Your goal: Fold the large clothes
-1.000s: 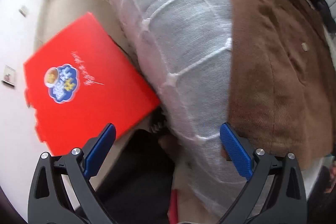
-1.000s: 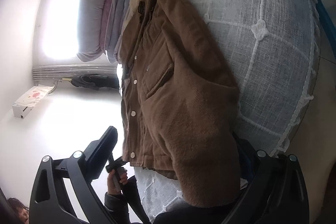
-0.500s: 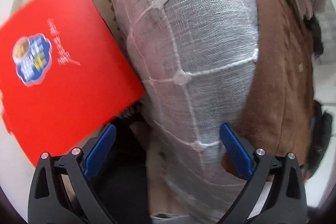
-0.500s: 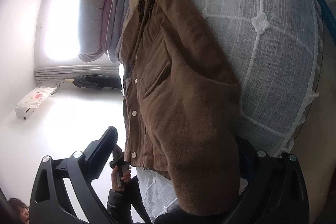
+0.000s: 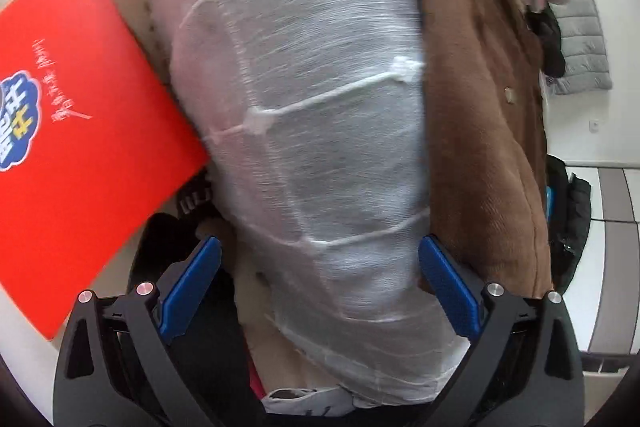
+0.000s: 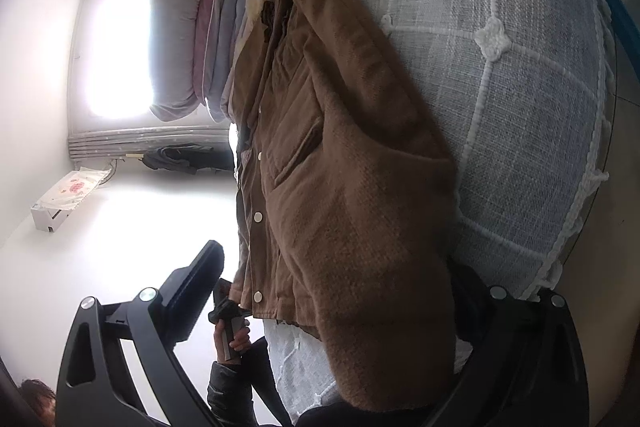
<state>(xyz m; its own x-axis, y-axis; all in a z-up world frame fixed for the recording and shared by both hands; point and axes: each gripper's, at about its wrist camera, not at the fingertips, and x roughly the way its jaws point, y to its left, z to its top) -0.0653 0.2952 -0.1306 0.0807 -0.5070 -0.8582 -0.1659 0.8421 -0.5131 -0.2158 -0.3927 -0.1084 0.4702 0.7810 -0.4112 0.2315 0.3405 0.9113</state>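
Here the left gripper [image 5: 320,267] stands with jaws wide apart, gripping nothing; the white bedspread [image 5: 320,131] fills the gap ahead, the brown jacket [image 5: 480,131] lying beyond its right finger. The right gripper [image 6: 340,279] is spread too, the jacket's sleeve [image 6: 380,299] between its fingers.

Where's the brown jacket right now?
The brown jacket lies spread on the gray quilted bedspread, filling the right wrist view's center; the left wrist view shows it along the right edge.

Fuzzy, matt brown cloth jacket [image 6: 360,187] with glossy pale snaps, lying on a coarse-woven grey bedspread [image 5: 320,107] with raised white stitching.
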